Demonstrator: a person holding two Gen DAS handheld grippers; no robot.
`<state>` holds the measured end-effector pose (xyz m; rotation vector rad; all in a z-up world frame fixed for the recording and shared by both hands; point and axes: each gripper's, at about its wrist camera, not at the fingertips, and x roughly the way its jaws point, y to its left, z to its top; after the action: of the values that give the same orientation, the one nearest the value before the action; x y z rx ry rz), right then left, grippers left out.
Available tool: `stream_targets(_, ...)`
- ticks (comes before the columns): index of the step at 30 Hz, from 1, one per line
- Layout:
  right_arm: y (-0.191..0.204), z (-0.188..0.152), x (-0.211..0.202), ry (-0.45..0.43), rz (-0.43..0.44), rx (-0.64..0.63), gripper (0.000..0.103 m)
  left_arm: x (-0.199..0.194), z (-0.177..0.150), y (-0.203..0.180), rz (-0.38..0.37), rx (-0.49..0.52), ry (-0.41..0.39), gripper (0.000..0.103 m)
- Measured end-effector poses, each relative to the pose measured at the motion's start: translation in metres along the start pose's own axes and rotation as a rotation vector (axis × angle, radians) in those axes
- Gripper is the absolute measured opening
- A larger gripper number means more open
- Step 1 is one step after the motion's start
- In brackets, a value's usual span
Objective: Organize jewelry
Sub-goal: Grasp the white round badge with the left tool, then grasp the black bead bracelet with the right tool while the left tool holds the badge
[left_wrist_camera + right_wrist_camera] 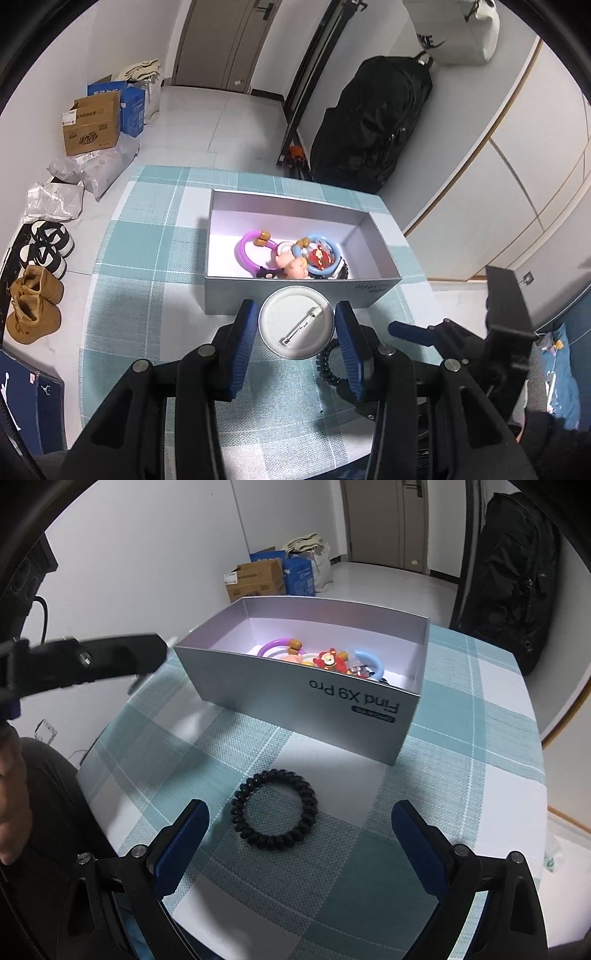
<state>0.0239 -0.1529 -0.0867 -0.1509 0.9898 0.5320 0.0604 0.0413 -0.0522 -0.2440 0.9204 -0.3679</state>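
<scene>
Left gripper (297, 325) jaws clamping round pin badge (296, 322), back up, before silver box (295, 295), black hair tie (328, 363) beneath.

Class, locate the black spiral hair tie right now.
In the right wrist view, the black spiral hair tie lies on the checked tablecloth, before the silver box, ahead of the open right gripper.

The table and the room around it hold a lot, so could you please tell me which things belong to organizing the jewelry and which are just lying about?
Part of the job:
- round pin badge, clamped in the left gripper
- black coil hair tie, on the tablecloth before the open right gripper
- silver box of trinkets

Lying about:
- cardboard box
- brown boots
- black bag
</scene>
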Motion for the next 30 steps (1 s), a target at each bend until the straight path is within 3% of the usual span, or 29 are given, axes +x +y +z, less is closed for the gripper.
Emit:
stream_targets(4,0.007,0.000,0.004,0.001,-0.007,-0.023,0.098,-0.006,0.001,0.006,-0.012,-0.012,-0.017,0.038)
stream_targets(11,0.018,-0.001,0.013,0.008,-0.060,-0.096,0.068,-0.013,0.002,0.014,-0.059,-0.042,-0.051,0.038)
stream_targets(16,0.021,0.000,0.013,0.007,-0.069,-0.122,0.052,-0.018,0.006,0.014,-0.076,-0.043,-0.082,0.038)
stream_targets(23,0.016,0.005,-0.001,-0.041,-0.017,-0.083,0.050,-0.019,0.006,0.012,-0.081,-0.045,-0.100,0.038)
stream_targets(30,0.013,0.018,-0.032,-0.179,0.077,-0.038,0.050,-0.016,0.012,0.013,-0.089,-0.071,-0.119,0.038)
